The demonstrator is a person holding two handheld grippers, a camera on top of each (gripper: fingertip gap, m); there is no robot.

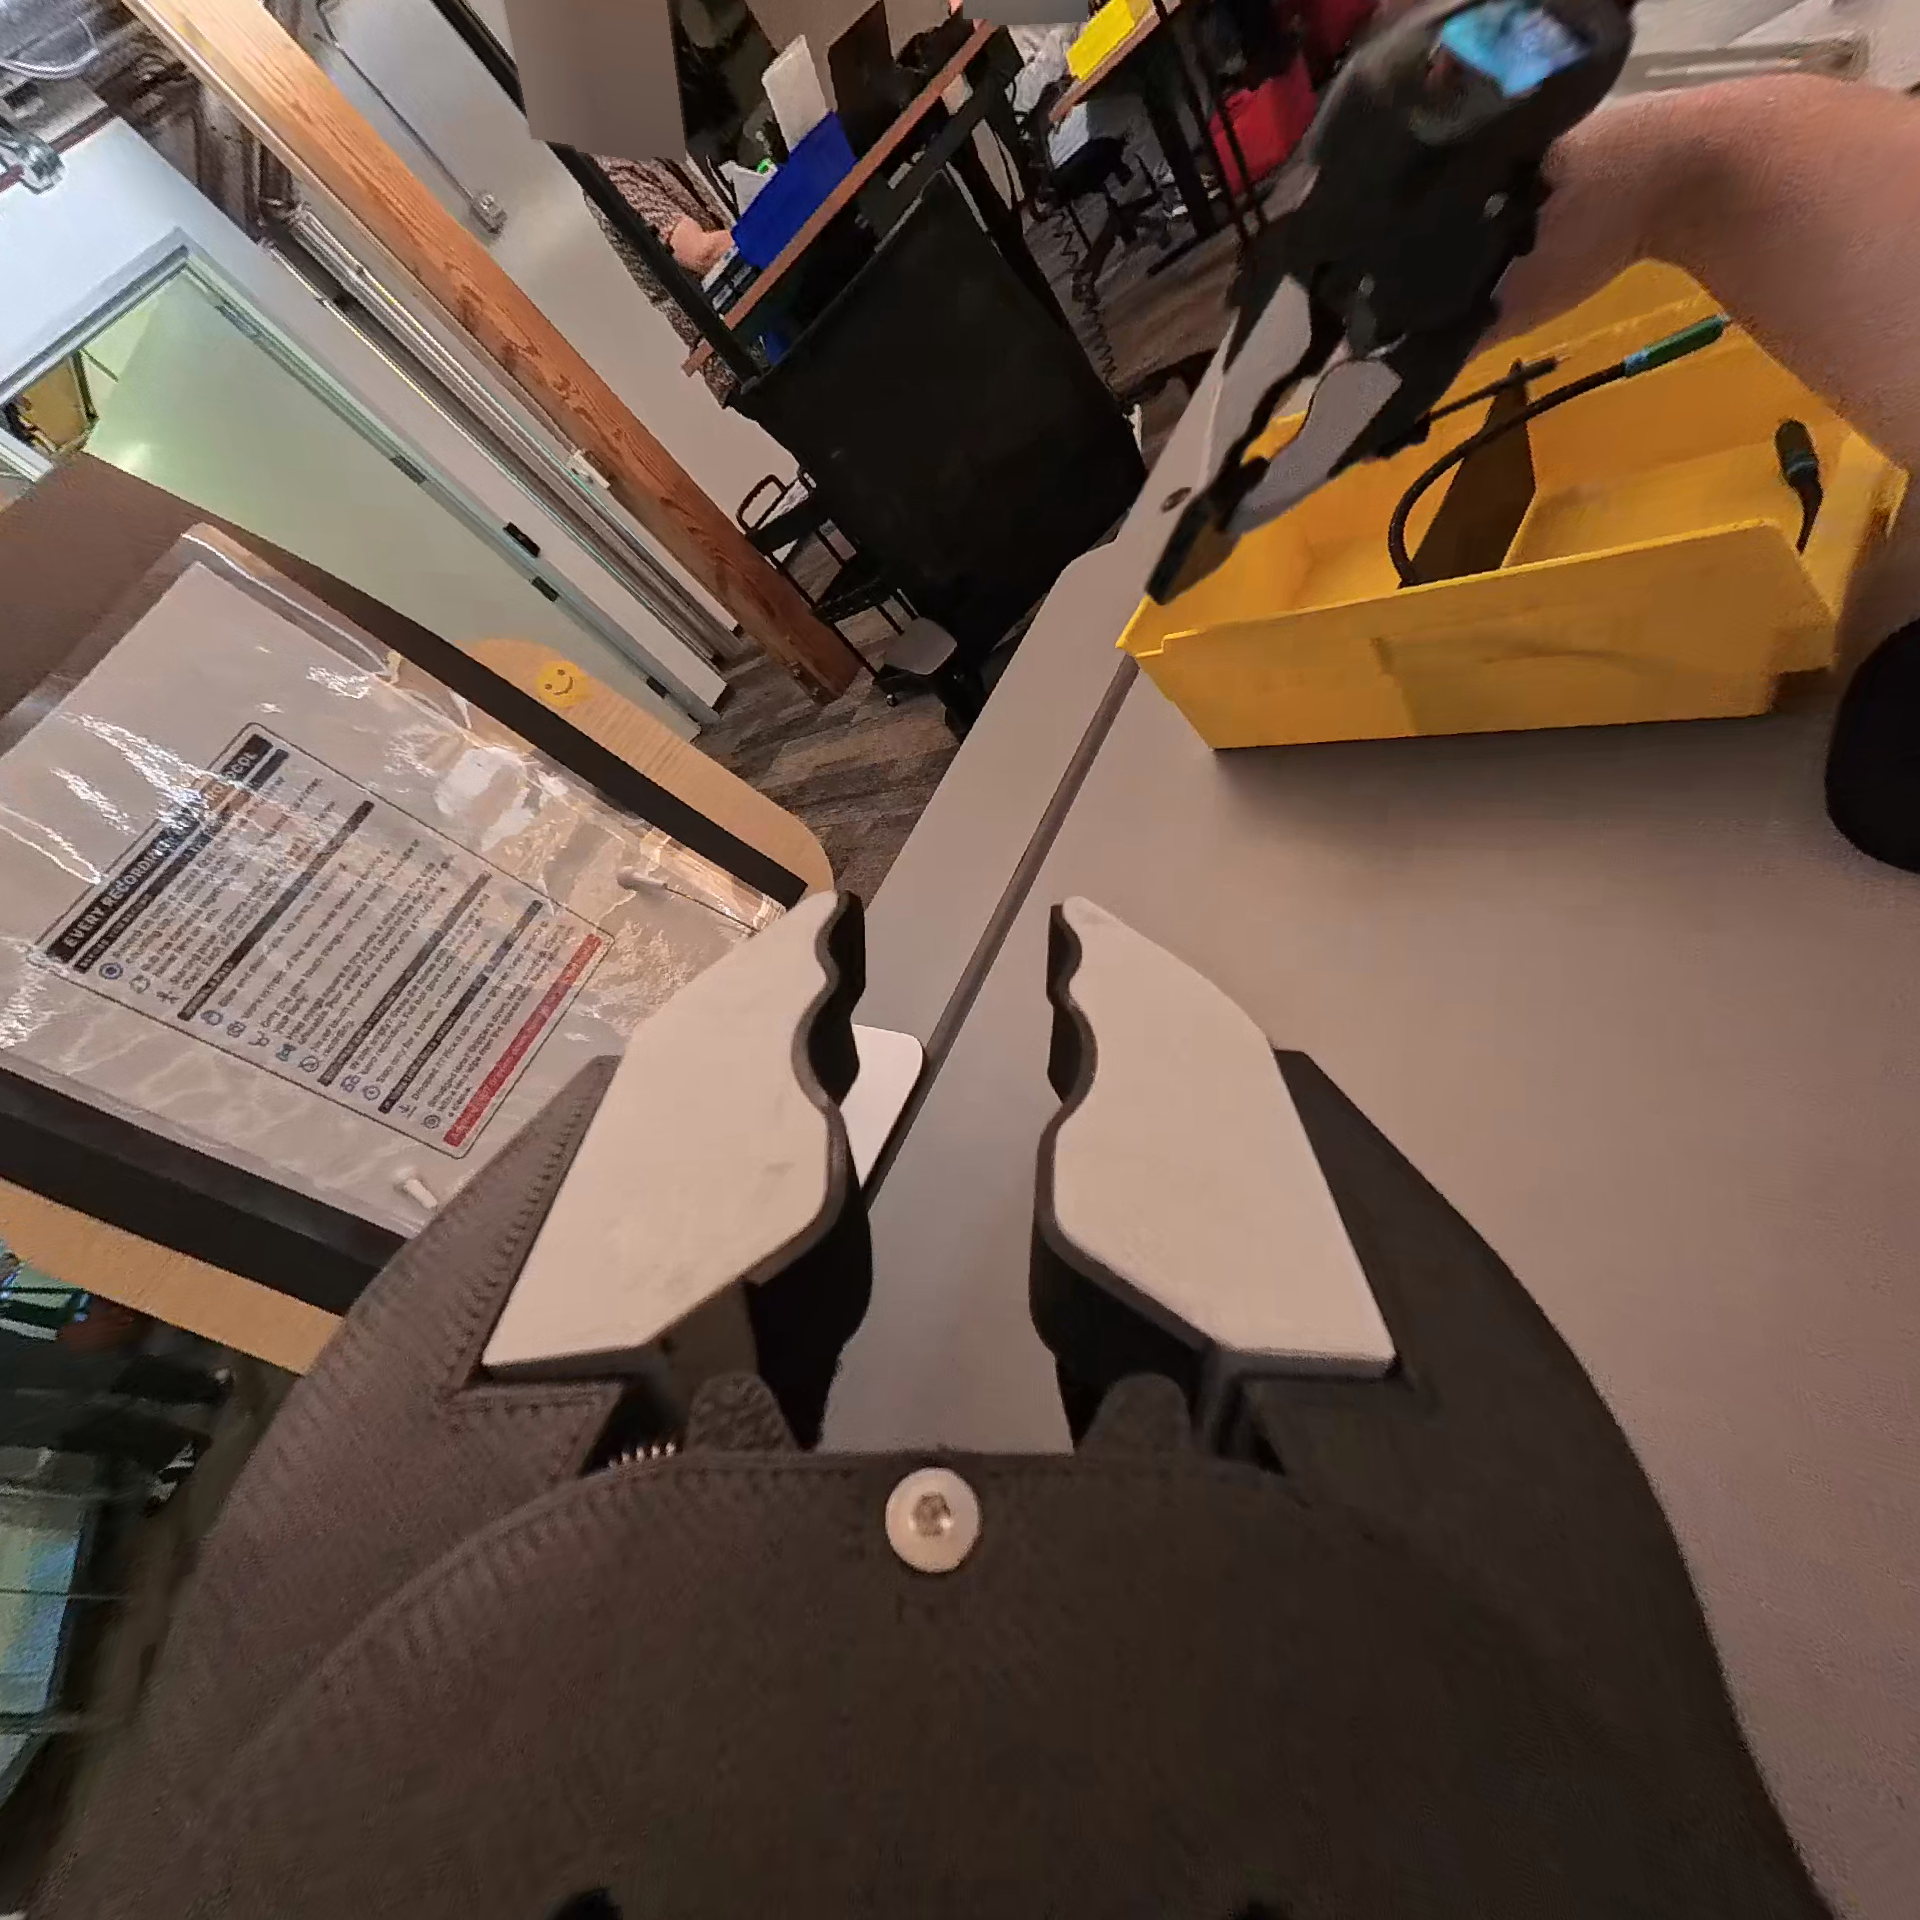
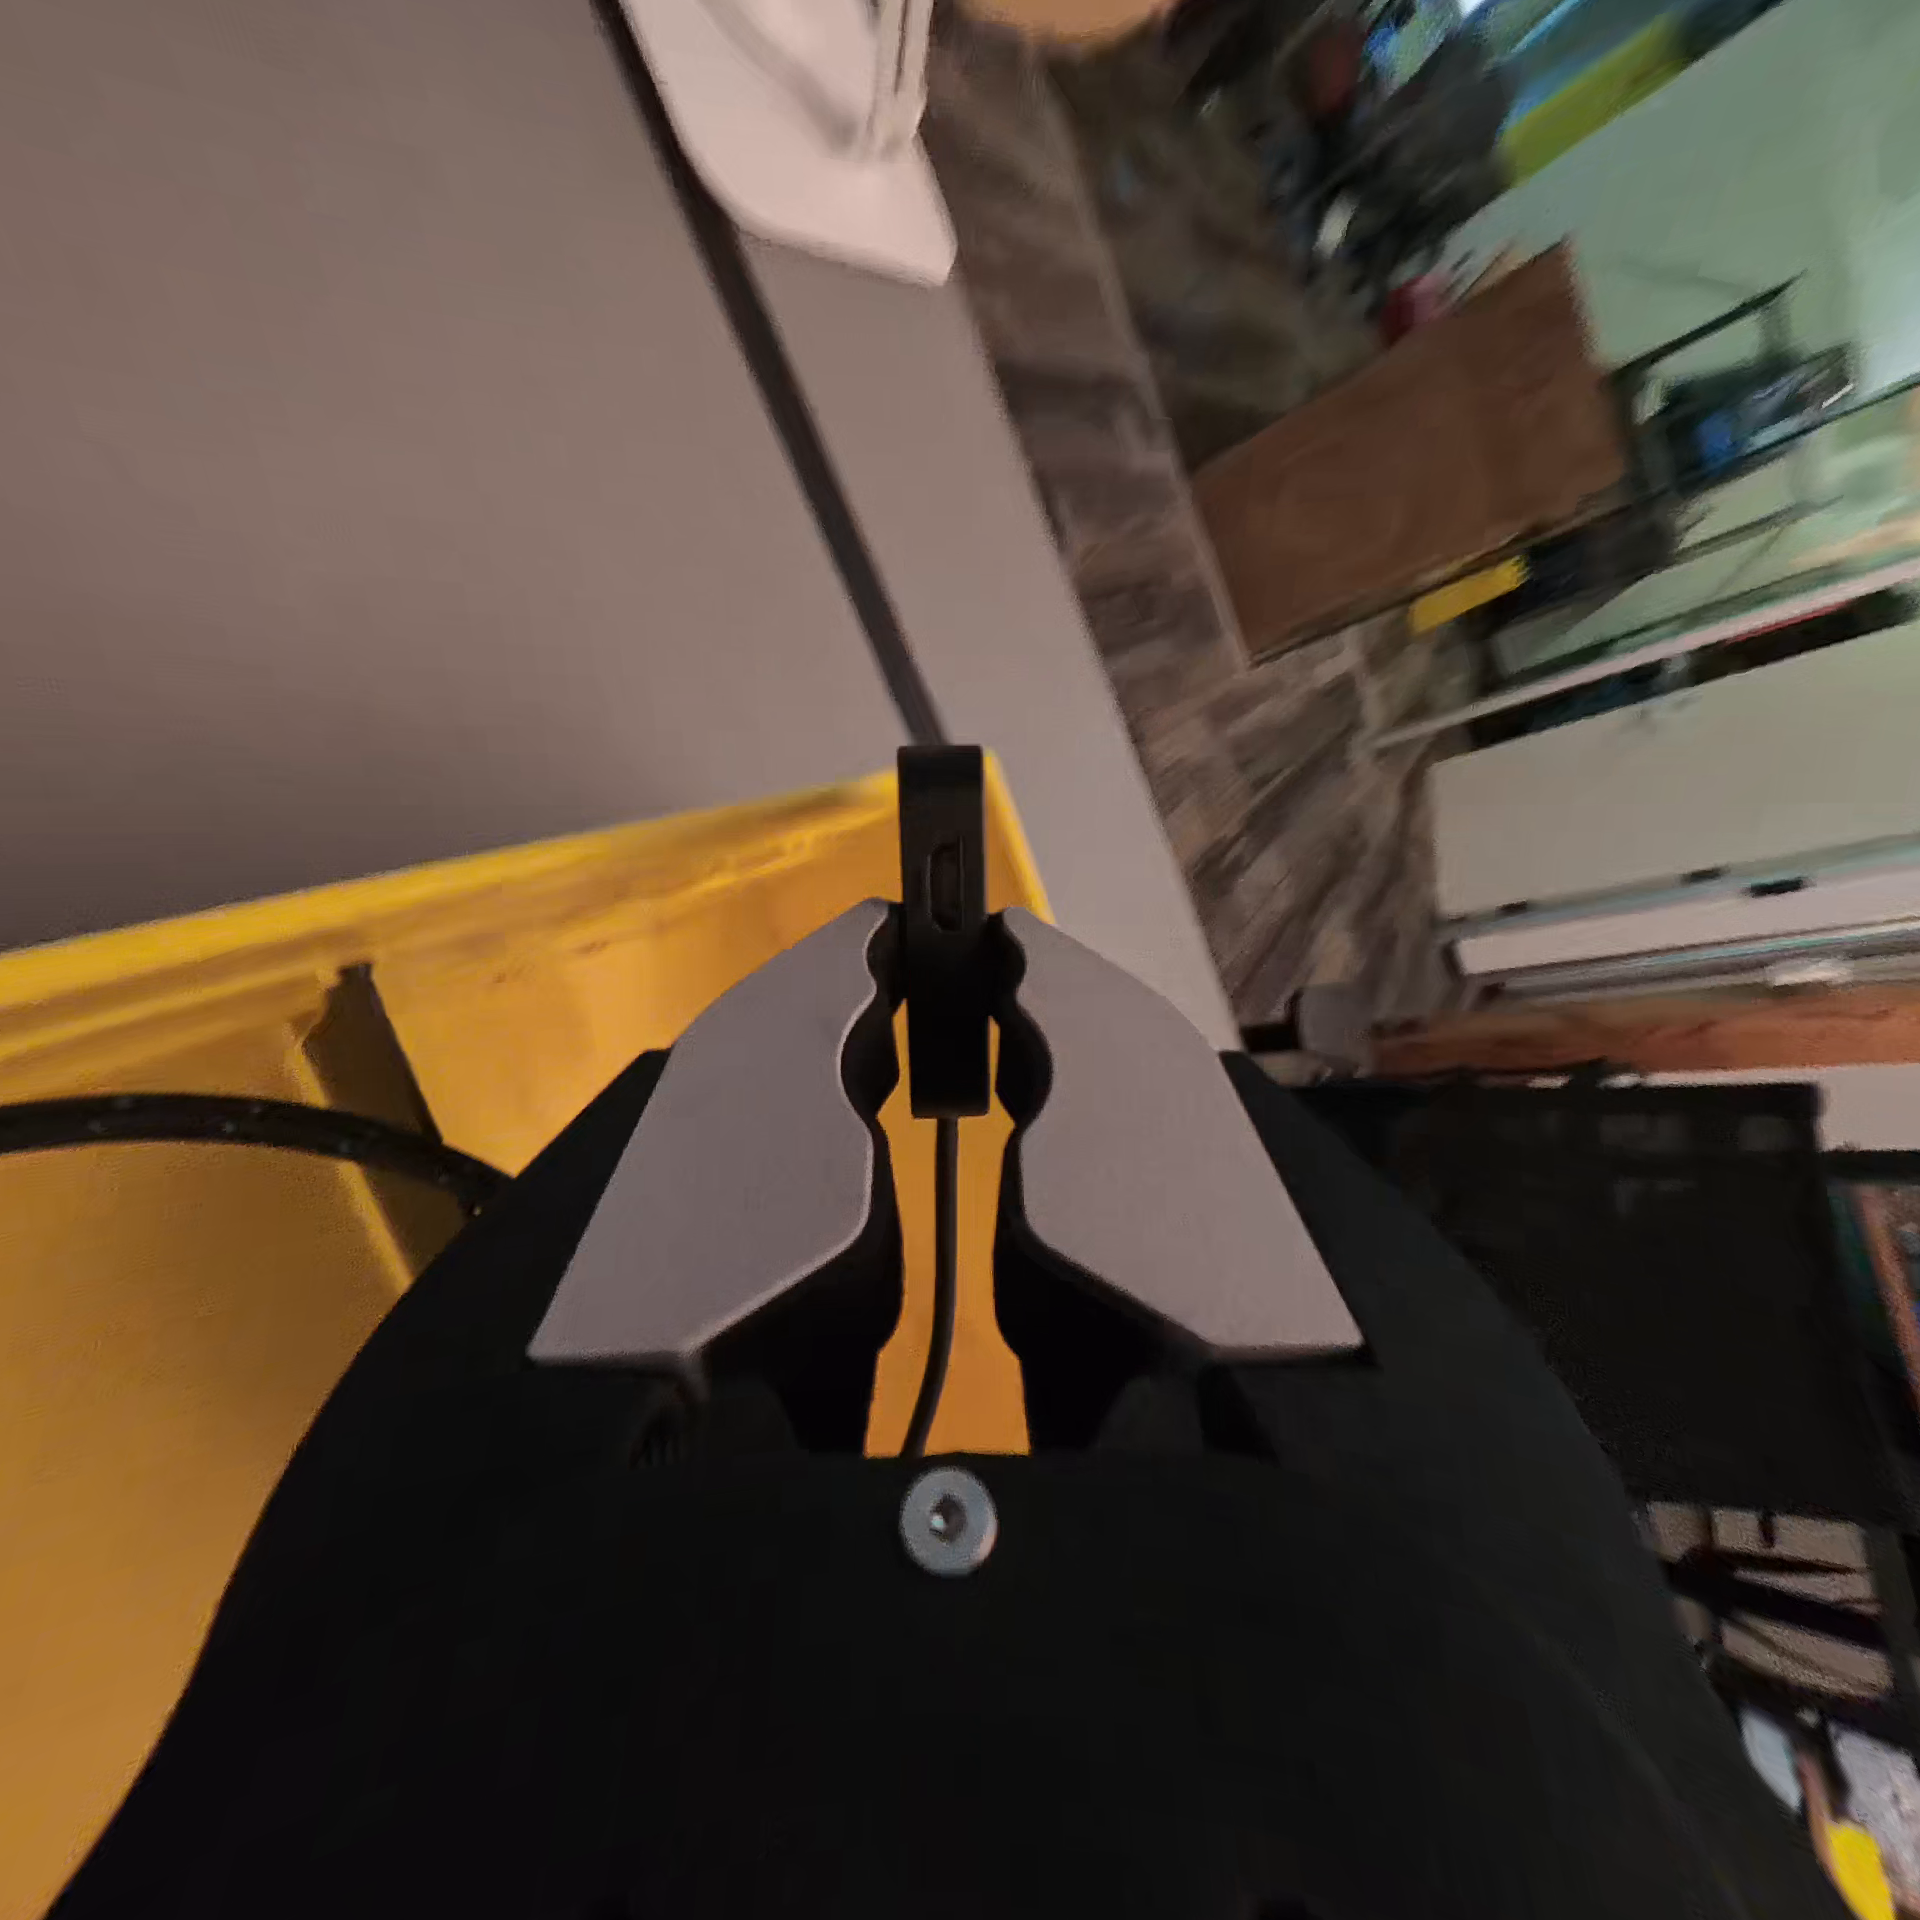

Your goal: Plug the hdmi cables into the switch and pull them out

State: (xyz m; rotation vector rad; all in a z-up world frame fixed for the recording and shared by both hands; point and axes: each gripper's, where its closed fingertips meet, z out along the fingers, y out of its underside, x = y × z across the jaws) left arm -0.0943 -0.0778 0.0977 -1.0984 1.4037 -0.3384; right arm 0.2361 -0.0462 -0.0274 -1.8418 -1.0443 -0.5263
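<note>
My right gripper (image 2: 943, 935) is shut on a small black switch (image 2: 940, 831) with a port in its side and a thin black lead (image 2: 940, 1299) running back between the fingers. It holds the switch above the near corner of a yellow bin (image 2: 520, 914). In the left wrist view the right gripper (image 1: 1226, 499) hovers over that bin (image 1: 1455, 665), which holds black cables (image 1: 1455, 447) with green and dark plug ends. My left gripper (image 1: 956, 997) is open and empty, low over the grey table (image 1: 1455, 1039).
A board with a laminated sheet (image 1: 312, 935) lies off the table's left edge. A dark seam (image 1: 1039, 831) runs along the table. A dark round object (image 1: 1881, 758) sits at the right edge. A white item (image 2: 831, 135) lies farther along the table.
</note>
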